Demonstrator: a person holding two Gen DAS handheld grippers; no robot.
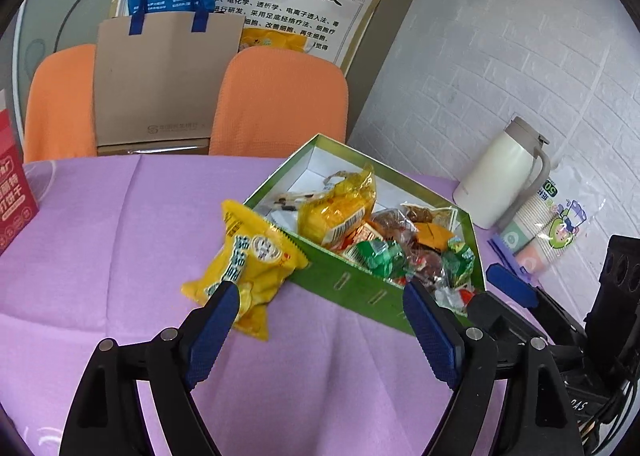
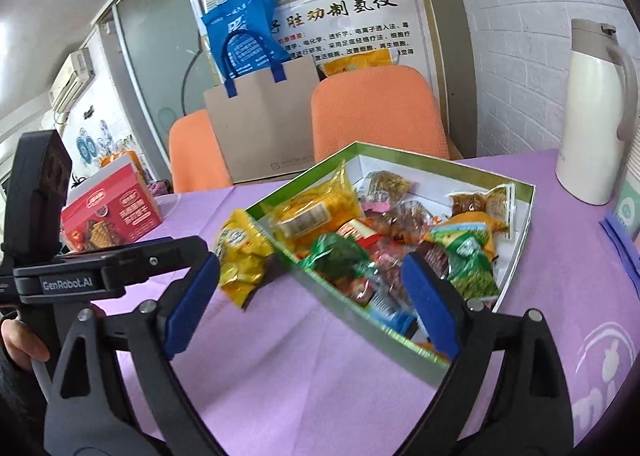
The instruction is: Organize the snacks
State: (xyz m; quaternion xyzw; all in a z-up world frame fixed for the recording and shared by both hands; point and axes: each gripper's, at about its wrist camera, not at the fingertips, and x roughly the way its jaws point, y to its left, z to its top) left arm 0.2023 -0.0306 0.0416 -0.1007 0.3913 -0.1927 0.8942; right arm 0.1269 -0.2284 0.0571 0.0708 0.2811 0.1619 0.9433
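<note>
One yellow crinkly snack packet leaned outside the single green cardboard box (heaped with wrappers), purple desk bare around; left claw and right claw gaped wide, empty.

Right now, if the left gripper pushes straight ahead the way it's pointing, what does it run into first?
Most likely the near wall of the green box, which lies between the open fingers of the left gripper. The yellow snack bag leaning on the box sits by its left finger and could be clipped too; depth is uncertain.
</note>
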